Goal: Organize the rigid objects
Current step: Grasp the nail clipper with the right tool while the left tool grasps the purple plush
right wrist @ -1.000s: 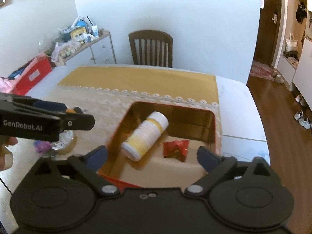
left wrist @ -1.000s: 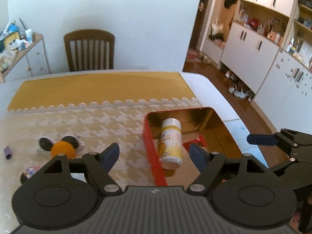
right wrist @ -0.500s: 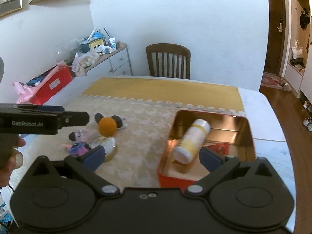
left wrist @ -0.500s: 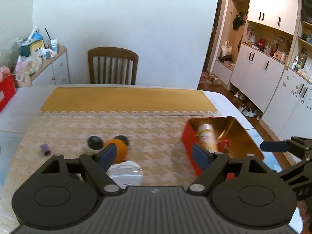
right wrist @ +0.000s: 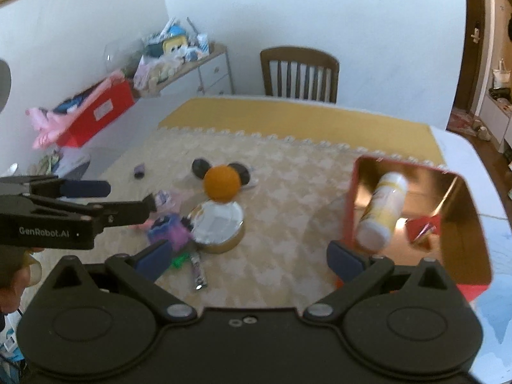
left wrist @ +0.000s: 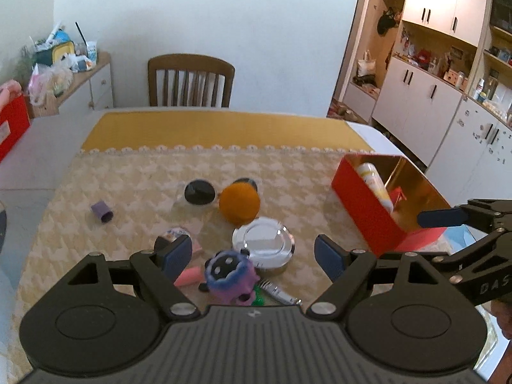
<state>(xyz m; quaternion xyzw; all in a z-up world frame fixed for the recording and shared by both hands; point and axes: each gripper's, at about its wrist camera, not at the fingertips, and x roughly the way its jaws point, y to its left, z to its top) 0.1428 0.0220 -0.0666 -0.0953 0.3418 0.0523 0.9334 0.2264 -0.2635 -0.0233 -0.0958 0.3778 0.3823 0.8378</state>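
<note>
On the table lie one red tin (left wrist: 368, 211) holding one bottle (right wrist: 382, 211) and one red packet (right wrist: 422, 228), one orange ball (left wrist: 239, 204), one round silver tin (left wrist: 264, 240) and one purple cap (left wrist: 101, 212).

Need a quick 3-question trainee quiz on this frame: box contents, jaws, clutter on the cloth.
1. True or false: the yellow-and-white bottle lies inside the red box.
2. Which has something held between its jaws: A) left gripper, B) right gripper, C) neither?
3. Fill in: the orange ball sits just beyond the round ____ tin.

Key: 1 true; 2 C, both stand open and empty; 3 silver-lidded.
</note>
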